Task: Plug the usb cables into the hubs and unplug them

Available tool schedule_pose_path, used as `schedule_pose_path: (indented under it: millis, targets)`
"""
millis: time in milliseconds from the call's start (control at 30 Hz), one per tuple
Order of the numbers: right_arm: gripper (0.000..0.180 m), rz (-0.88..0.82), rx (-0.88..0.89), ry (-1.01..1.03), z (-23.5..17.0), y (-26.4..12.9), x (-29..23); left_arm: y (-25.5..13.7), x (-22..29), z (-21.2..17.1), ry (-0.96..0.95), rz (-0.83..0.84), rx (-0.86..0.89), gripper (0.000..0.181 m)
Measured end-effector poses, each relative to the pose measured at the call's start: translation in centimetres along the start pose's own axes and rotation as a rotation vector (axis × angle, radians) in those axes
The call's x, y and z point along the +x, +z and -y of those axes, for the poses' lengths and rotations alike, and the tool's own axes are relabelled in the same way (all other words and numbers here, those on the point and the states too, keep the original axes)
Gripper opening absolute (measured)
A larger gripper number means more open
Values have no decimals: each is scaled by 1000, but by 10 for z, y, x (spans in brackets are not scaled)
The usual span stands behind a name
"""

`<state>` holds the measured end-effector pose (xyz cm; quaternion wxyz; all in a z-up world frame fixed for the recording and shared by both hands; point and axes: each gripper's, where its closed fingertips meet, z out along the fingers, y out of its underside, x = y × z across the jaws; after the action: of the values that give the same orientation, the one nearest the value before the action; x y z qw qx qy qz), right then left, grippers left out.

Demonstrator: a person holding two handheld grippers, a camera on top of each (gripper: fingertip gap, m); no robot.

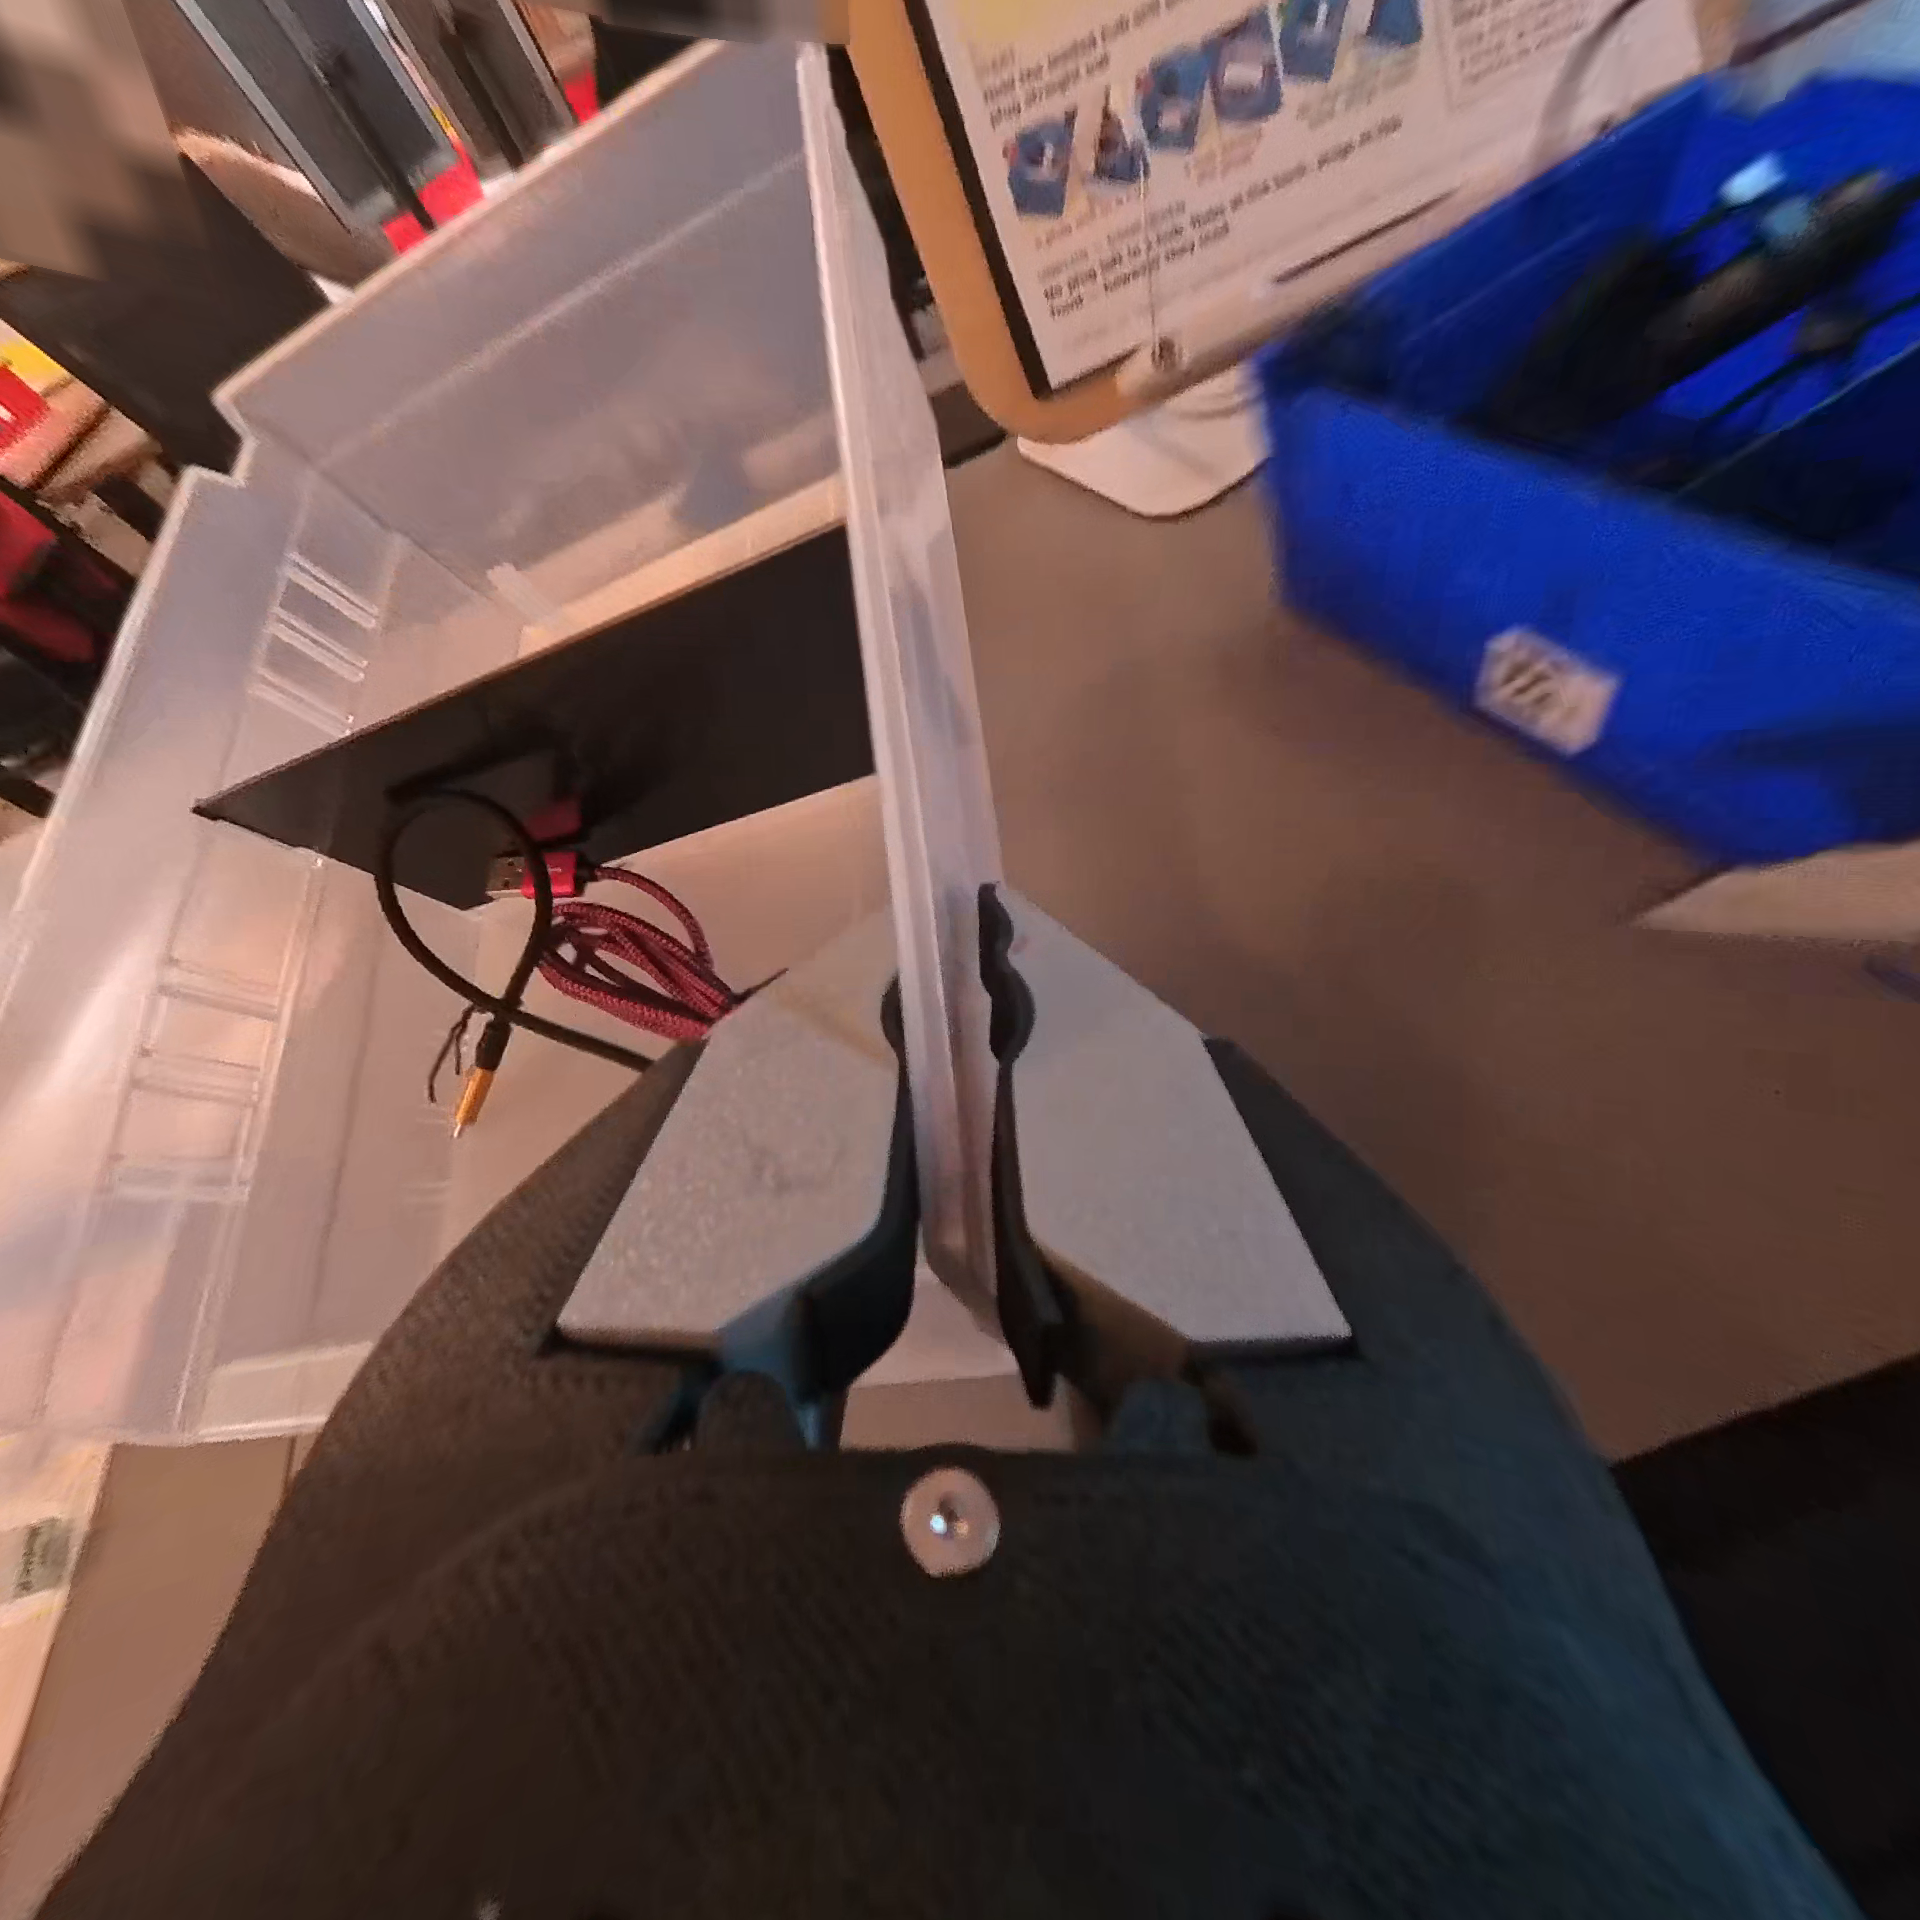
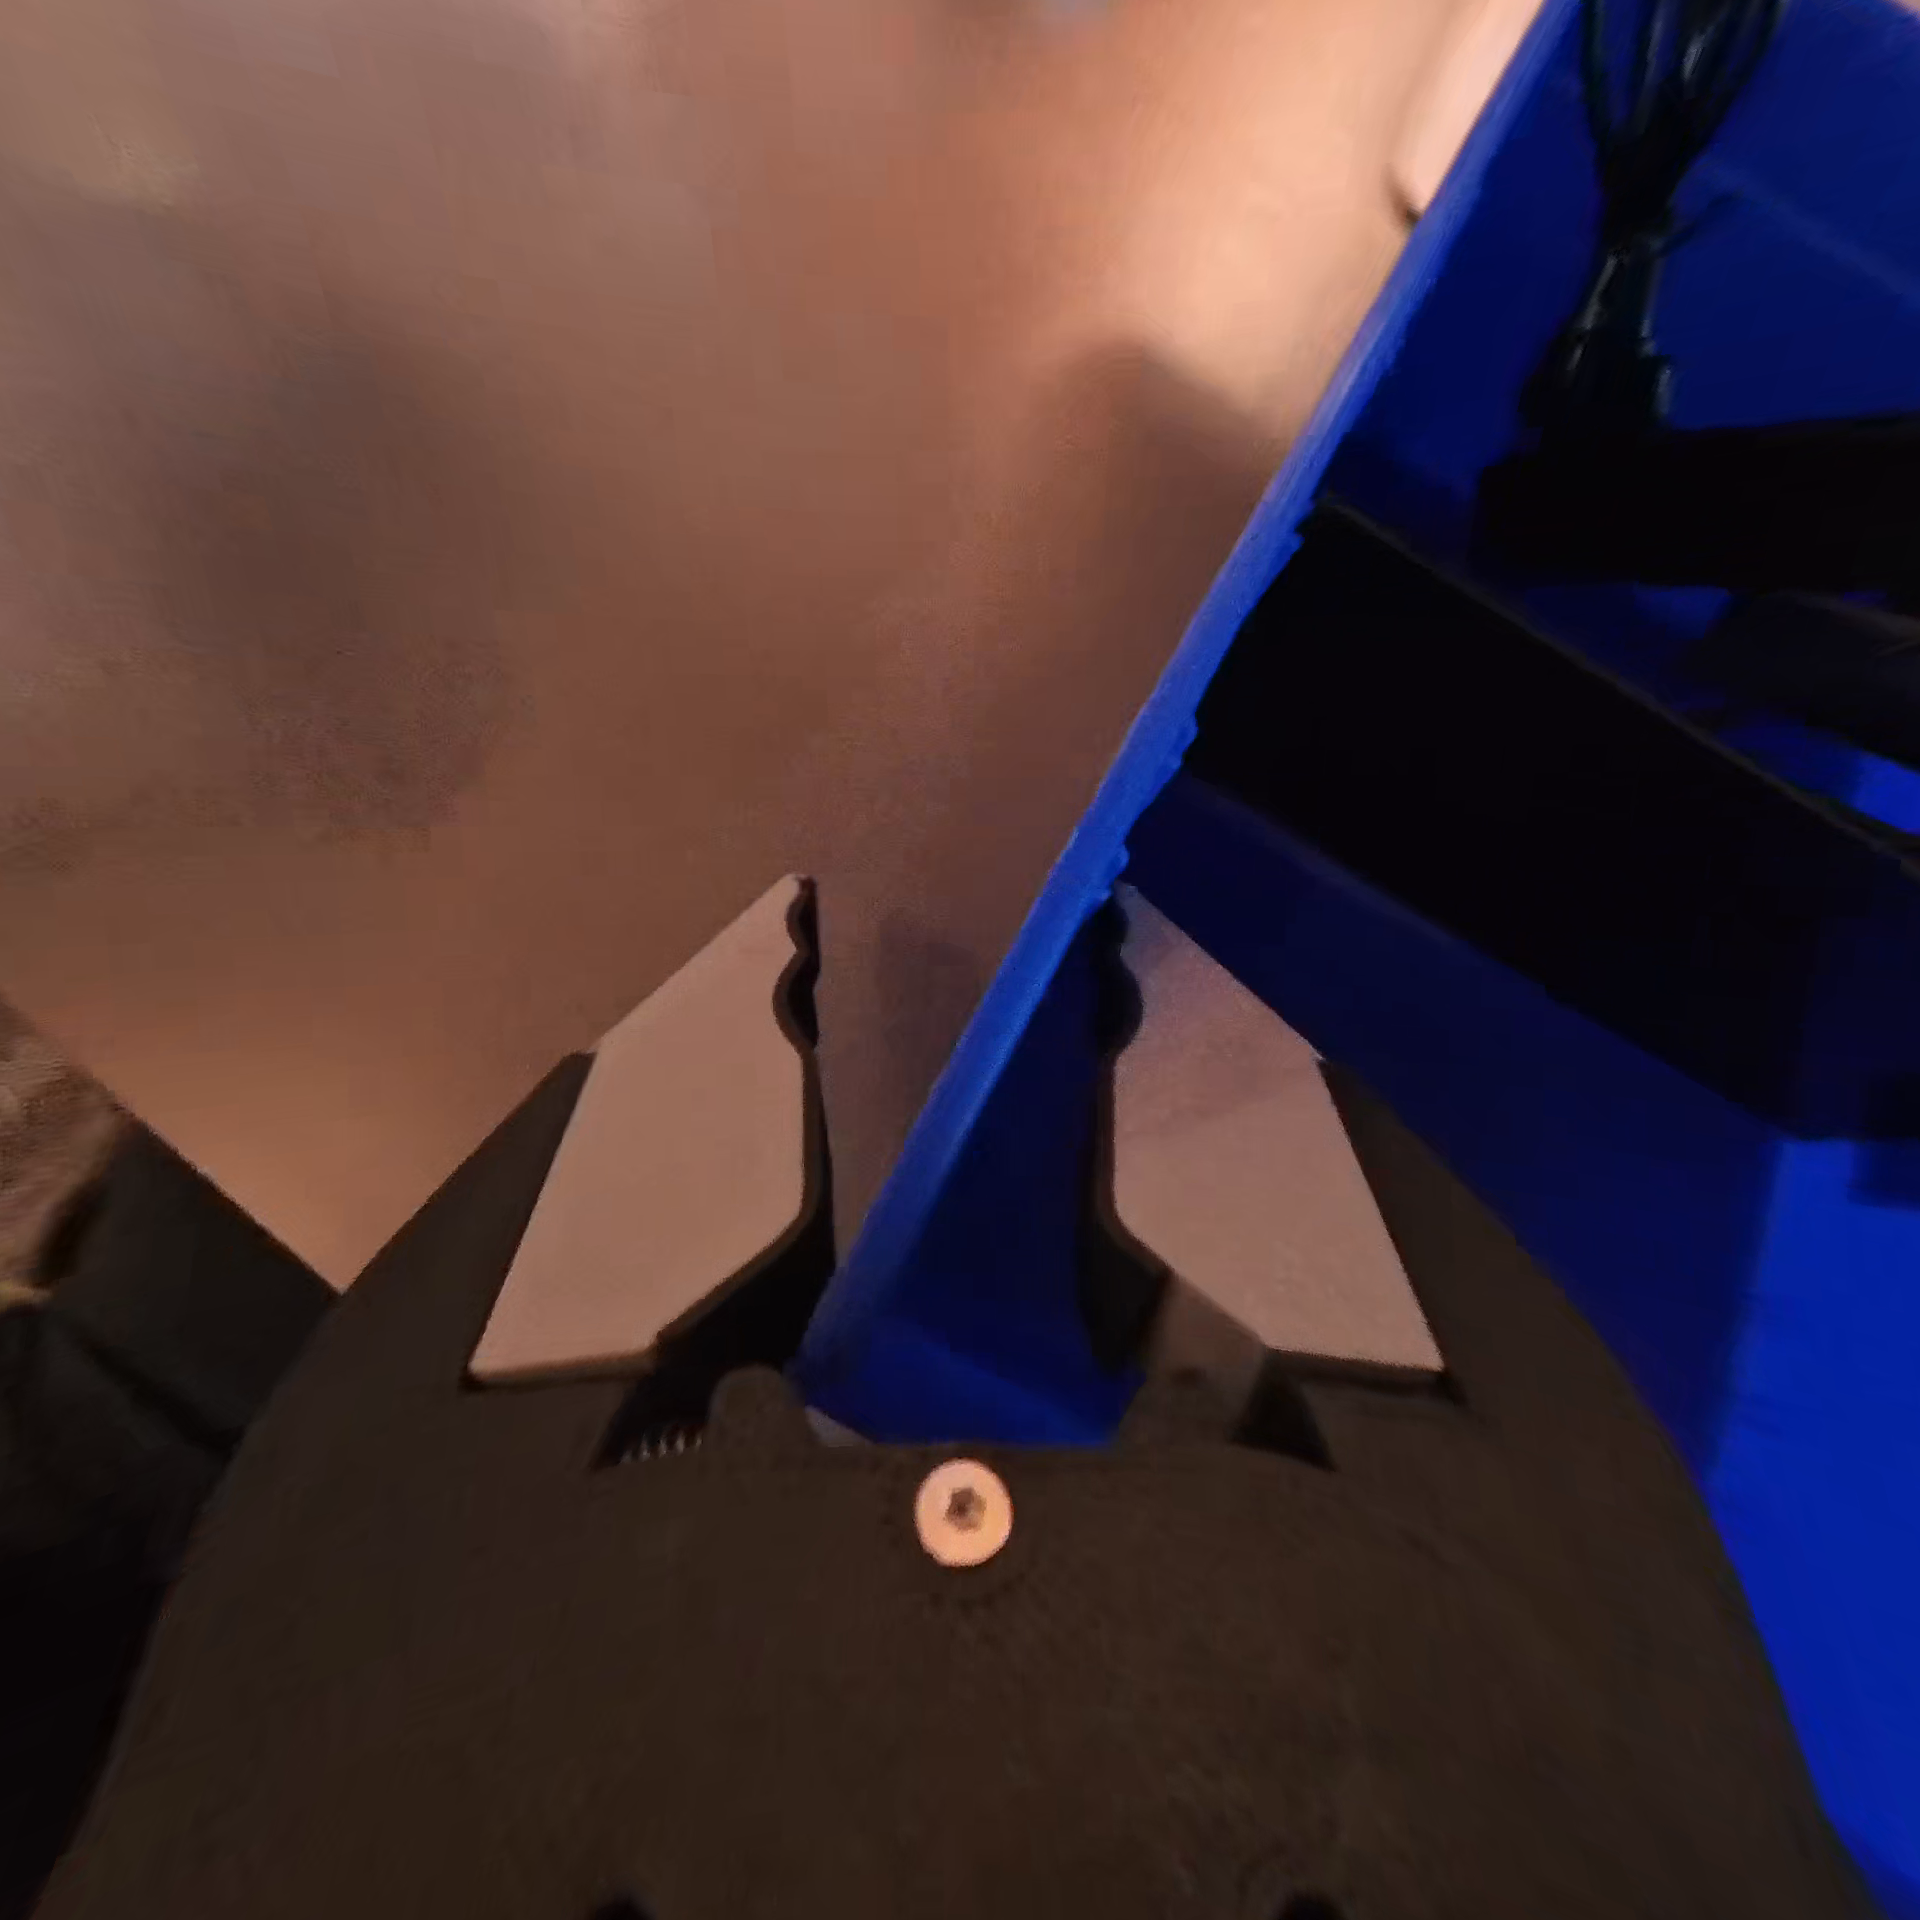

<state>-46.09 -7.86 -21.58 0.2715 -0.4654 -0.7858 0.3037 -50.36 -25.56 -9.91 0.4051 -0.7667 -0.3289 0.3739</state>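
Note:
My left gripper is shut on the right wall of a clear plastic bin, both pads pressed on the thin wall. Inside the bin lie a red braided usb cable, a black cable with a gold plug and a black hub on a dark board. My right gripper is open and straddles the side wall of a blue bin. The right pad sits against the wall's inner side, and the left pad stands apart from it. Dark cables lie in the blue bin.
The blue bin stands right of the clear bin on a brown table. A framed instruction card on a white stand is behind them. Shelving and red items show at the far left.

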Motion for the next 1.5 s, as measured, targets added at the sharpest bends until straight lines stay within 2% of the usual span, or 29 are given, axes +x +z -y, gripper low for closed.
schedule_pose_path:
  millis: [67, 133, 233, 333, 433, 533, 633, 700, 800, 867, 933, 1000, 1133, 1300, 1500]
  targets:
    - [50, 32, 22, -9, 35, 22, -50, -4, 0, 8, 22, 19, 40, 5]
    - [45, 21, 80, 9, 68, 29, -88, -10, -3, 12, 19, 36, 63, 6]
    - [41, -4, 236, -16, 107, 2, -118, -20, -9, 12, 28, 53, 80, 5]
    - [61, 79, 353, -83, 119, -43, -127, -29, -14, 19, 57, 89, 124, 5]
    - [66, 61, 408, -92, 110, -83, -94, -42, -4, 33, 88, 79, 153, 5]
    - [66, 33, 394, -92, 80, -115, -46, -56, 23, 51, 133, 25, 190, 5]
    - [71, 44, 361, -148, 39, -142, 0, -65, 73, 72, 210, -66, 252, 4]
    - [87, -23, 333, -210, 15, -157, 38, -64, 119, 84, 285, -144, 312, 5]
    - [83, -186, 275, -214, -16, -177, 104, -52, 192, 95, 330, -301, 383, 5]
    - [84, -213, 217, -202, -30, -189, 133, -39, 237, 100, 332, -399, 360, 5]
    - [90, -328, 228, -165, -32, -209, 170, -21, 278, 105, 326, -472, 323, 5]
    - [80, -408, 260, -130, -33, -226, 197, 0, 311, 108, 411, -470, 286, 5]
    - [82, -318, 295, -84, -38, -235, 203, 25, 360, 118, 516, -406, 267, 5]
    - [80, -345, 295, -121, -38, -234, 208, 42, 407, 128, 506, -491, 247, 6]
    - [83, -301, 210, -123, -52, -210, 208, 62, 442, 95, 460, -606, 147, 6]
